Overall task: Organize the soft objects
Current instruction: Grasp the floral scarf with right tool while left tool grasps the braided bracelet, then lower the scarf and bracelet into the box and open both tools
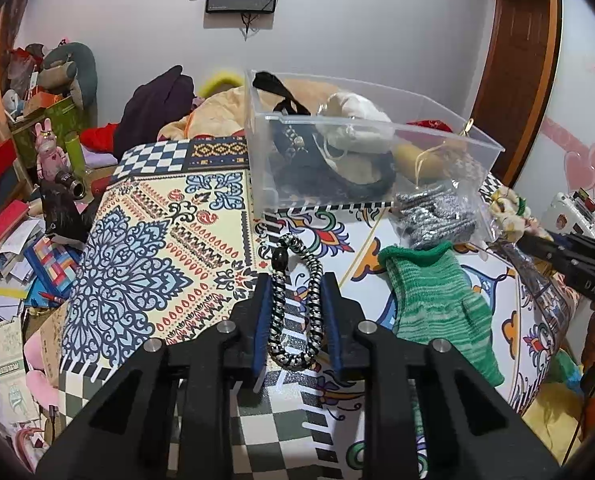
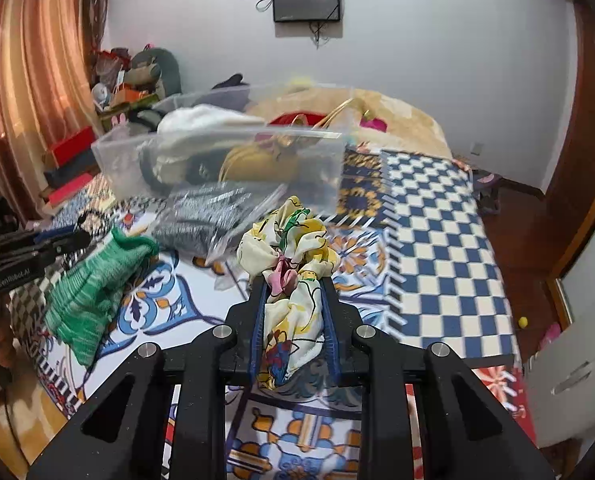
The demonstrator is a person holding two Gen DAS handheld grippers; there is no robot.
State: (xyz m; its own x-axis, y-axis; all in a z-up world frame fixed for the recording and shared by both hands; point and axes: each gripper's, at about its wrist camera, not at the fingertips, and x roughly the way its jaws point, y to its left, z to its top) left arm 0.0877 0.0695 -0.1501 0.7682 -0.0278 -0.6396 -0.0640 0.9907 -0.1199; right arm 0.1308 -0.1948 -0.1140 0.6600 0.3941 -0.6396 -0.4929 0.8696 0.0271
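A clear plastic bin (image 1: pixel 377 160) (image 2: pixel 225 160) stands on the patterned bed cover and holds several soft items. My left gripper (image 1: pixel 297 280) has its jaws on both sides of a black-and-white braided cord loop (image 1: pixel 297 312) that lies on the cover; the jaws stand apart, not squeezing it. My right gripper (image 2: pixel 293 284) is shut on a crumpled floral cloth (image 2: pixel 293 248), held above the bed in front of the bin. A green knitted piece (image 1: pixel 437 300) (image 2: pixel 93 296) lies between the grippers. A clear bag of grey knitwear (image 1: pixel 437 216) (image 2: pixel 209 216) lies by the bin.
The patterned bed cover (image 1: pixel 157 240) (image 2: pixel 437 240) spreads around. Clutter of books and boxes (image 1: pixel 13 240) lies on the floor at left. A beige blanket (image 1: pixel 217 116) lies behind the bin. A wooden door (image 1: pixel 517 60) is at right.
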